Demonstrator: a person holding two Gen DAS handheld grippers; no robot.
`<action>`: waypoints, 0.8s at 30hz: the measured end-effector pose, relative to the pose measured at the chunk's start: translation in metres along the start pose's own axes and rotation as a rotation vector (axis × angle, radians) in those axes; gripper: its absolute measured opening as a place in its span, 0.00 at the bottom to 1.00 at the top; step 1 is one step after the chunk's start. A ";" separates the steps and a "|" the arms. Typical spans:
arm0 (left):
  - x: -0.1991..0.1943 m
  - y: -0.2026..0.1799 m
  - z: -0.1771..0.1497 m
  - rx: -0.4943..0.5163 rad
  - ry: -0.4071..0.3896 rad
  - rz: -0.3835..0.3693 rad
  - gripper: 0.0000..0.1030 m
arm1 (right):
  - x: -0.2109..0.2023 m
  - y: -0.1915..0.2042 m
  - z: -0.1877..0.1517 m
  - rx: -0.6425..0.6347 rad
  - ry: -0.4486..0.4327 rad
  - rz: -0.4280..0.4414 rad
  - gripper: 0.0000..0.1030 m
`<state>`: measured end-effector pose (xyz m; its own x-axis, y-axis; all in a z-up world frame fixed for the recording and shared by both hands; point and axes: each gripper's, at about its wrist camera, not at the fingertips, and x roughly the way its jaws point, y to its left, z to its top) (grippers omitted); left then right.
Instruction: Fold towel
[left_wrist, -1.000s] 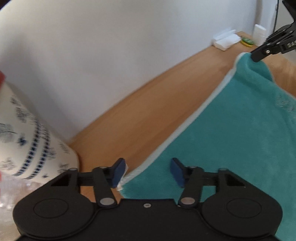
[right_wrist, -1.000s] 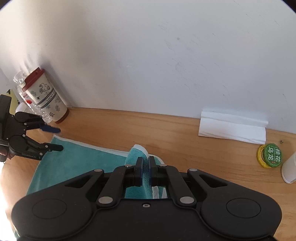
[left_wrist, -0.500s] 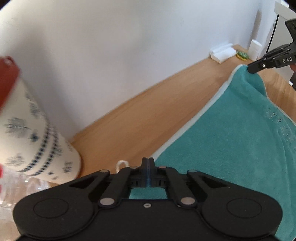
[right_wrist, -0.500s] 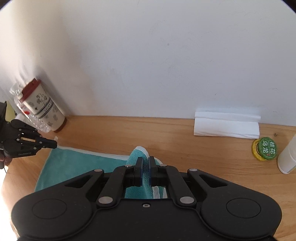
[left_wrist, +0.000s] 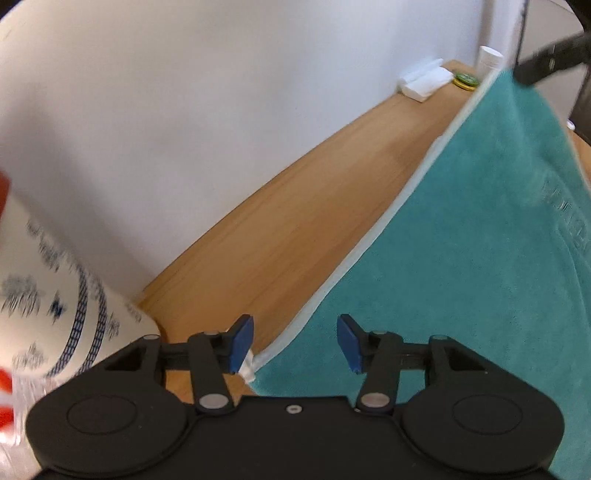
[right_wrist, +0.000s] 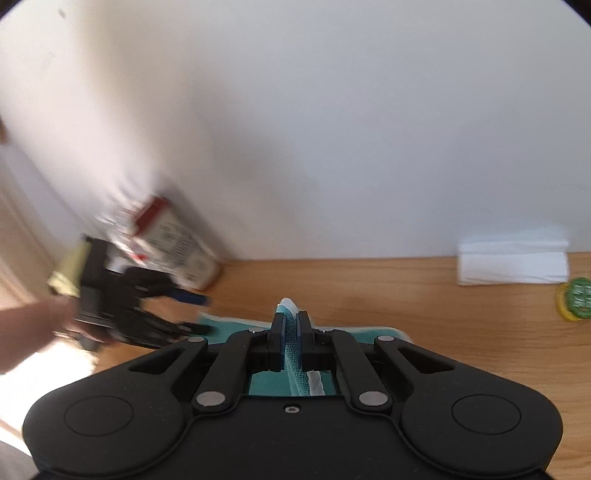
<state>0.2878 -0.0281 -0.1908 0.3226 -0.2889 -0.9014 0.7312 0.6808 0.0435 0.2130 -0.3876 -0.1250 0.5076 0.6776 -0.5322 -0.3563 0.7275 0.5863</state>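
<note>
On the wooden table (left_wrist: 295, 221), I see my left gripper (left_wrist: 293, 343) with jaws spread wide around the near corner of the teal towel (left_wrist: 461, 277), gripping nothing. My right gripper (right_wrist: 291, 334) pinches the towel's far corner, lifted toward one o'clock. At nine o'clock stands a patterned cup (left_wrist: 48, 295).
</note>
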 end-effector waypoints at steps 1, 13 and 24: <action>0.004 -0.001 0.000 0.016 0.010 0.011 0.33 | -0.005 0.002 0.002 0.014 -0.017 0.025 0.05; 0.011 0.007 -0.009 0.005 0.002 -0.025 0.02 | -0.019 -0.006 0.004 0.071 -0.067 0.031 0.06; -0.028 0.013 -0.018 -0.038 -0.060 -0.009 0.02 | -0.017 -0.003 0.006 0.059 -0.049 0.015 0.05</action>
<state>0.2777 0.0007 -0.1729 0.3524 -0.3342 -0.8741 0.7111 0.7028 0.0180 0.2099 -0.4019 -0.1139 0.5410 0.6812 -0.4931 -0.3179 0.7085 0.6300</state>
